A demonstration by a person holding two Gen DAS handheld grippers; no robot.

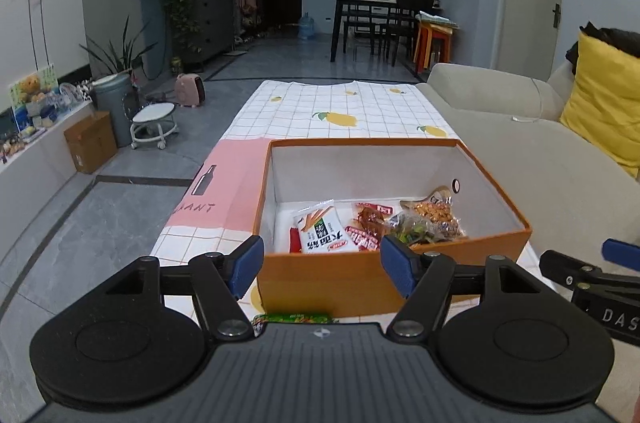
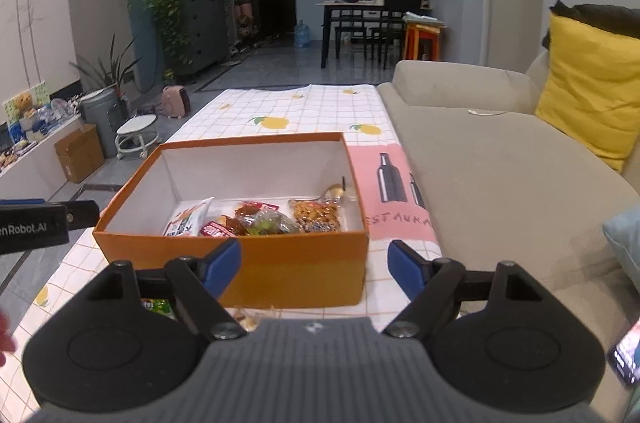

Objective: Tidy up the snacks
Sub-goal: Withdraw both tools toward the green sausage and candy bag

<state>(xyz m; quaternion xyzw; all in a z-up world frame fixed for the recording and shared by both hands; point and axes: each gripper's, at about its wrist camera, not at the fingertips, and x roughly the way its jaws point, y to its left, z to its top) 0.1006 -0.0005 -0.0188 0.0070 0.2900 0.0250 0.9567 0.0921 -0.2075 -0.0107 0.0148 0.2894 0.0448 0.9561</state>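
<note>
An orange cardboard box (image 1: 332, 277) (image 2: 288, 269) with a white inside stands on the checked tablecloth. Several snack packs lie in it: a white stick-snack pack (image 1: 324, 229) (image 2: 188, 219), red packs (image 1: 368, 227) (image 2: 218, 229), a green pack (image 1: 412, 229) (image 2: 268, 223) and a clear bag of golden nuts (image 1: 438, 215) (image 2: 318, 215). My left gripper (image 1: 322, 269) is open in front of the box's near wall, nothing between its blue pads. My right gripper (image 2: 314, 269) is open too, before the same wall. A green snack pack (image 1: 294, 319) (image 2: 158, 305) lies on the cloth just below the grippers, mostly hidden.
A beige sofa (image 2: 500, 175) with a yellow cushion (image 2: 588, 87) runs along the table's right side. The table's left edge drops to a grey tiled floor (image 1: 80, 223). A phone (image 2: 628, 351) lies at the lower right. A small pale snack (image 2: 246, 317) lies by the box's near wall.
</note>
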